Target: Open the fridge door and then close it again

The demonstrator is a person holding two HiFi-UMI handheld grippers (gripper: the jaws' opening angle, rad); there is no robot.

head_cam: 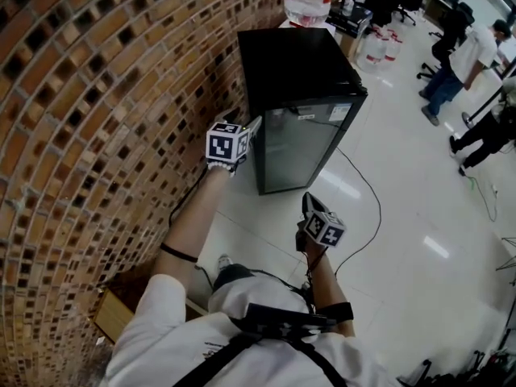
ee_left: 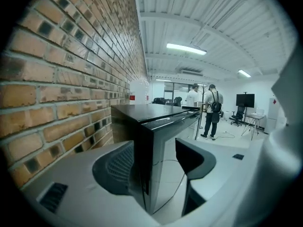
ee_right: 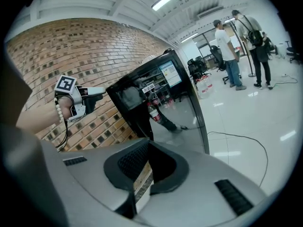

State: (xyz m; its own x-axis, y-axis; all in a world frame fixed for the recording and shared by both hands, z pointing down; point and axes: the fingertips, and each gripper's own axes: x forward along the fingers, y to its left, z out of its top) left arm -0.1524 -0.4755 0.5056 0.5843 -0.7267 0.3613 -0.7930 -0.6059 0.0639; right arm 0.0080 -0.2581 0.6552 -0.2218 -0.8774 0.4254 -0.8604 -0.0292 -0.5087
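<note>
Closed fridge, bottle behind glass door.
Left gripper gaping around door edge, unclamped; right gripper shut, empty.

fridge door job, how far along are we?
Done: nothing visible; the fridge door looks shut. In hand: the left tool is open, its jaws either side of the door's edge, not clamped. The right tool is shut, empty, held back. To do: grip, pull open, close again. Whether it was opened once already, these views cannot say.
</note>
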